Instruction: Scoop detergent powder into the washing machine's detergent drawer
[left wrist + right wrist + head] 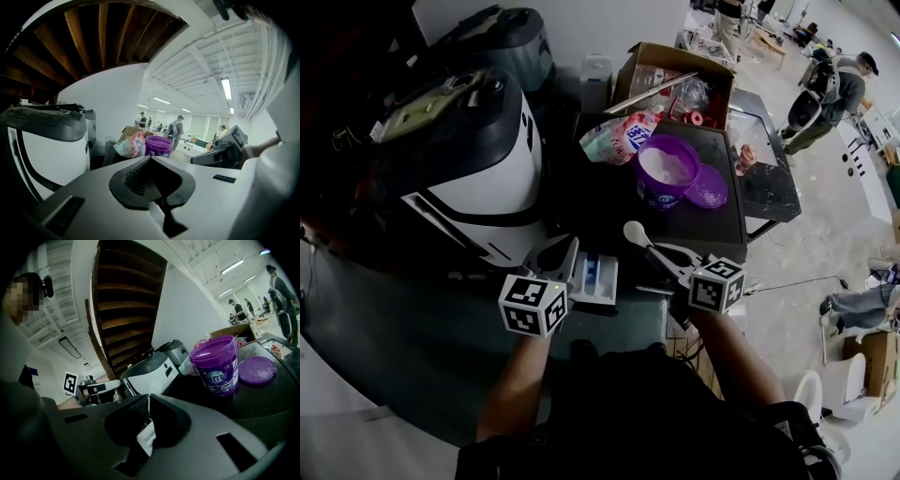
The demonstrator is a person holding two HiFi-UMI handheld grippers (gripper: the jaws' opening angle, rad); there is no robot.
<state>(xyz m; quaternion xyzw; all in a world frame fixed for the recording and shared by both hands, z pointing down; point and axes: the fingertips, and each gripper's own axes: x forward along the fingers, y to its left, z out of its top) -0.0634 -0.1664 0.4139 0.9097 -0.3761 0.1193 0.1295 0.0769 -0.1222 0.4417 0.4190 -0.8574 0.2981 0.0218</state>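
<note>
The washing machine point(478, 173) stands at the left, and its white detergent drawer point(598, 279) is pulled out toward me. My left gripper point(571, 248) is shut and empty, with its tip by the drawer's left edge. Its jaws meet with nothing between them in the left gripper view point(151, 158). My right gripper point(655, 252) is shut on the handle of a white scoop point(635, 232), whose bowl hangs between the drawer and the open purple powder tub point(667, 169). The scoop handle point(147, 434) shows between the jaws, and the tub point(219, 364) is ahead.
The tub's purple lid point(708, 187) lies beside it on a black table point(712, 230). A detergent bag point(623, 136) and a cardboard box point(675, 80) sit behind. A second machine point(502, 37) stands at the back left. People point(839, 89) stand at the far right.
</note>
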